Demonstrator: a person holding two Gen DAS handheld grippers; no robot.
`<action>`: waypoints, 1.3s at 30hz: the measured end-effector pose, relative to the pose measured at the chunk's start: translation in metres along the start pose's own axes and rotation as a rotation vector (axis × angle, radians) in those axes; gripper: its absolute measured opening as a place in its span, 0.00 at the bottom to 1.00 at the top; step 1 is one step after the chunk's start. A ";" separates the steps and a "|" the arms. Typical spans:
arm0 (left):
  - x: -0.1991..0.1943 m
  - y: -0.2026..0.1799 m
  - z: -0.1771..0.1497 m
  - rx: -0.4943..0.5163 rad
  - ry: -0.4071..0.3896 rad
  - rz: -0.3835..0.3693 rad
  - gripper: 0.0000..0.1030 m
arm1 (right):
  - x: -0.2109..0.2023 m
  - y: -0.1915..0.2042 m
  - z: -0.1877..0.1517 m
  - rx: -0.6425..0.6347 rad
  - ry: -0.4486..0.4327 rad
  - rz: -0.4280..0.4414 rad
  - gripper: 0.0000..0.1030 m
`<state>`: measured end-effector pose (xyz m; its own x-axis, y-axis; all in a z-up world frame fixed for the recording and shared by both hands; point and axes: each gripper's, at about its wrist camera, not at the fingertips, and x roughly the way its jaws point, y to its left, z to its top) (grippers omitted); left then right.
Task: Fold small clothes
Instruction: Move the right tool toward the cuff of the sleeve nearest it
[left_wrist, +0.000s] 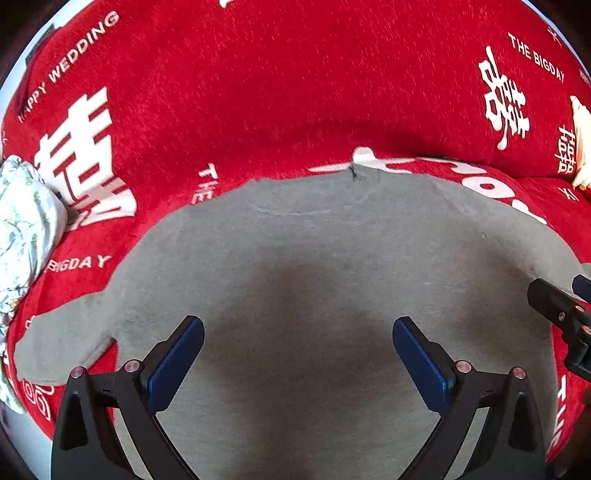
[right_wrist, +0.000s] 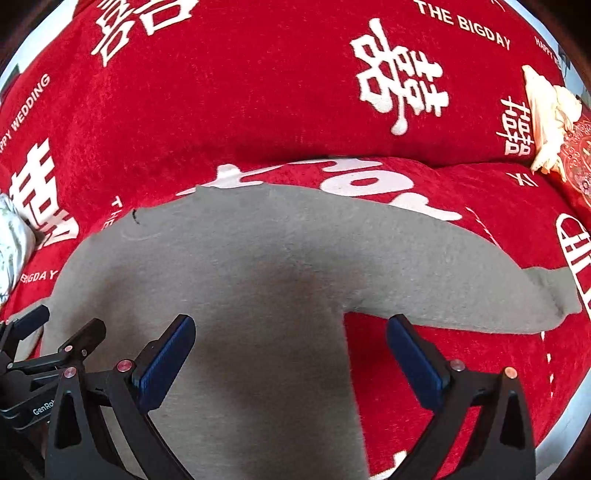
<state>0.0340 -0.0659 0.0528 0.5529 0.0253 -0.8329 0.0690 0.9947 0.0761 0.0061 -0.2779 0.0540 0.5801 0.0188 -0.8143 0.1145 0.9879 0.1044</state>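
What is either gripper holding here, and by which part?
Nothing is held. The left gripper and right gripper both stand open above the grey shirt, which lies spread flat on the red cover.

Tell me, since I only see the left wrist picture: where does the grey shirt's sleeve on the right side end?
Observer: The right sleeve lies flat and stretched sideways on the red cover, with its cuff beside the big white lettering.
Operator: And the black piece at my right edge?
Observer: That is the right gripper. Its jaws are wide open and hold nothing; one finger is over the shirt body and the other over bare red cover below the sleeve.
Operator: Anything past the cream cloth?
Observer: Yes, a red patterned fabric item lies right next to the cream cloth.
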 end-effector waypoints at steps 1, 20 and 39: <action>0.003 -0.003 0.001 -0.003 0.017 -0.008 0.99 | 0.000 -0.003 0.000 0.005 0.002 0.000 1.00; 0.008 -0.041 0.019 -0.005 0.129 -0.012 0.99 | -0.004 -0.060 0.008 0.074 0.001 -0.036 1.00; 0.008 -0.127 0.026 0.102 0.154 -0.055 0.99 | -0.010 -0.171 -0.011 0.239 -0.006 -0.142 1.00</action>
<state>0.0513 -0.1947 0.0505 0.4129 -0.0056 -0.9108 0.1839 0.9799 0.0773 -0.0281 -0.4457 0.0385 0.5492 -0.1186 -0.8272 0.3818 0.9161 0.1222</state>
